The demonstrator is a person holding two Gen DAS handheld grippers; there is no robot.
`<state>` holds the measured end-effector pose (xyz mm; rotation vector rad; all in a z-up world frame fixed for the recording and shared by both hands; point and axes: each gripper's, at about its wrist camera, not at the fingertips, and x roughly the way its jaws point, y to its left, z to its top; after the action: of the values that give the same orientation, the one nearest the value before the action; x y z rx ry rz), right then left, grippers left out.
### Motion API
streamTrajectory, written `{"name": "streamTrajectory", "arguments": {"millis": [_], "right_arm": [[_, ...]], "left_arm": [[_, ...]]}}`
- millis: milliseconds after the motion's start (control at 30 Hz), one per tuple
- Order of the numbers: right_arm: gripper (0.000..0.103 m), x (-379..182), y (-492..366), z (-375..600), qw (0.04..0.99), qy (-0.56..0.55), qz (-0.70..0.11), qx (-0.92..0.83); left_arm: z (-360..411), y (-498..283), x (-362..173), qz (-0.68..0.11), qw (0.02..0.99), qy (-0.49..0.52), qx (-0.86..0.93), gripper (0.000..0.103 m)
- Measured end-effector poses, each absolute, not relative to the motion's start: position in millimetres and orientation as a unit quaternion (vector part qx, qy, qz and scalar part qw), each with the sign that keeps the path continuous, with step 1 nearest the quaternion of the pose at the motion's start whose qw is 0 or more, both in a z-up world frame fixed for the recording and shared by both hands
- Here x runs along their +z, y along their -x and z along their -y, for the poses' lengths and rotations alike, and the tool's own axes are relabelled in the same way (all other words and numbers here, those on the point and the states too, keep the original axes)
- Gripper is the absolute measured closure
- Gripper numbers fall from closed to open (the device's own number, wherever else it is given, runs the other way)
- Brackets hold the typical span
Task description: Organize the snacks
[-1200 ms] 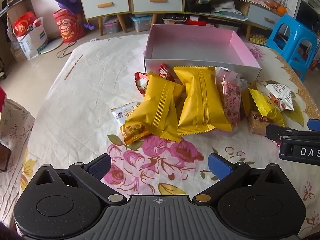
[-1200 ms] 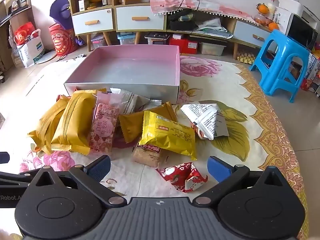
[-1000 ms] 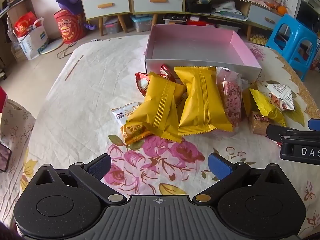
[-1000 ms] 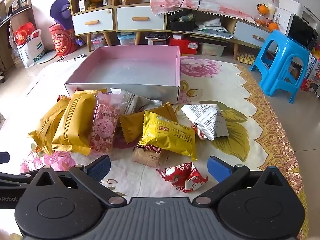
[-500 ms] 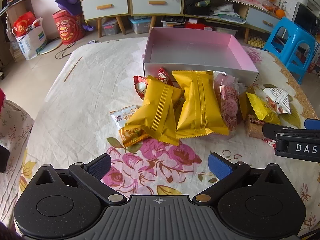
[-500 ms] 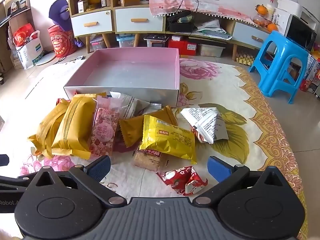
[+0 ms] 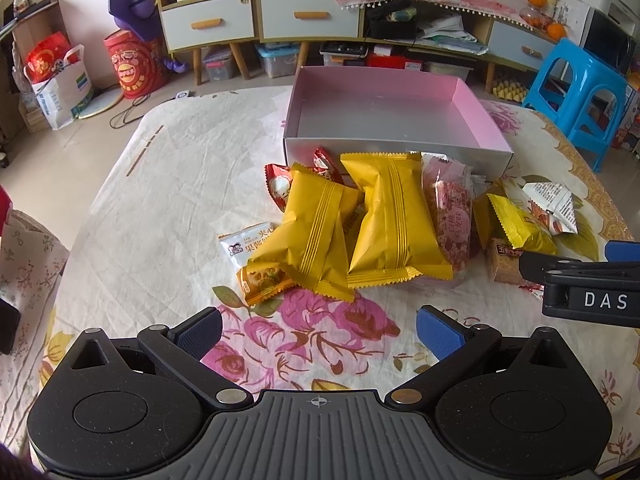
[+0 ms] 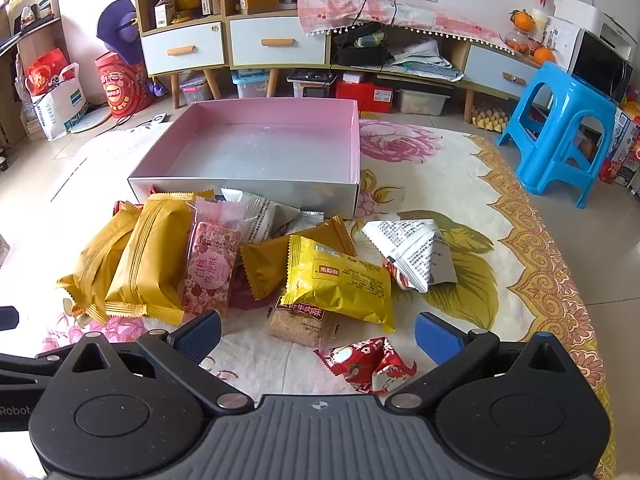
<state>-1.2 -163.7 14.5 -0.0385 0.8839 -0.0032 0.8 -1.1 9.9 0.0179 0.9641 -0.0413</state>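
A pile of snack packets lies on the flowered tablecloth in front of an empty pink box (image 7: 472, 108) (image 8: 356, 148). Two big yellow packets (image 7: 316, 232) (image 7: 390, 216) (image 8: 156, 256) lie side by side, with a pink packet (image 7: 450, 216) (image 8: 210, 268) to their right. Further right are a smaller yellow packet (image 8: 340, 280), a white printed packet (image 8: 416, 252) and a red wrapper (image 8: 364, 364). My left gripper (image 7: 318, 330) hovers open, short of the pile. My right gripper (image 8: 318, 334) is open above the red wrapper, and its side shows in the left wrist view (image 7: 580, 276).
A blue plastic stool (image 8: 560, 128) stands right of the table. Low cabinets with drawers (image 8: 276, 44) line the far wall, with bags and a red drum (image 7: 130, 64) on the floor at left. Bare tablecloth (image 7: 160, 184) spreads left of the pile.
Both grippers have drawn back and risen slightly, so the pile and box sit a little farther off. Nothing was taken hold of; both stay open.
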Motion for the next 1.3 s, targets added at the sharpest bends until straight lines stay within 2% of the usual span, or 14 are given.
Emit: {"name": "streamTrajectory", "arguments": {"millis": [1300], "right_arm": [[0.008, 22.0, 1.4, 163.8, 0.906, 0.035, -0.423, -0.007]], "left_arm": [[-1.1, -8.3, 11.8, -0.457, 0.889, 0.013, -0.034, 0.000]]}}
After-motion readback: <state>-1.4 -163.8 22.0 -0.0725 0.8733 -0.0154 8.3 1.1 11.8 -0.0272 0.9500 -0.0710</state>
